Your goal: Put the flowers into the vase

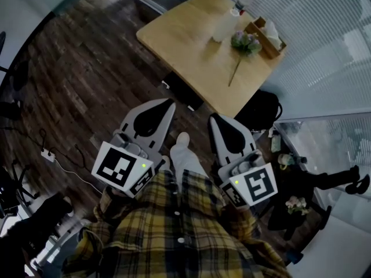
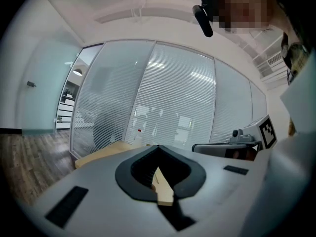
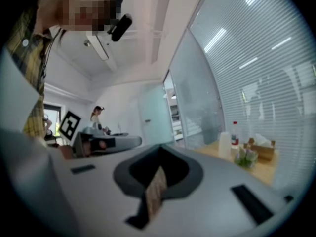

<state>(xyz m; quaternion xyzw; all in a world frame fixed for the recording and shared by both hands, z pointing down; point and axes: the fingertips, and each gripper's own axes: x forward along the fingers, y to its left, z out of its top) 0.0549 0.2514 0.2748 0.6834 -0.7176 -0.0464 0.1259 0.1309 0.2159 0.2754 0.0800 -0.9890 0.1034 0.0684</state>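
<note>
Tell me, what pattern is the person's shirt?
Yellow and dark plaid; the shirt shows best in the head view.

Head view: the plaid shirt [image 1: 174, 236] is cut off by the lower picture edge. The flowers [image 1: 246, 41] on the table [image 1: 185, 45] are too small to tell their kind. The vase [image 1: 222, 26] is pale, and its outline is faint against the tabletop. A dark bag [image 1: 262, 110] is partly hidden under the table's near edge. A second bunch of flowers [image 1: 295, 204] at lower right is too small to resolve. Left gripper view: the body of the left gripper [image 2: 158, 147] covers the table except for one edge strip. Right gripper view: the flowers, vase, bottle [image 3: 235, 131] and box [image 3: 261, 149] are blurred, and the box contents cannot be told. A distant person [image 3: 96, 116] is too small to make out.
</note>
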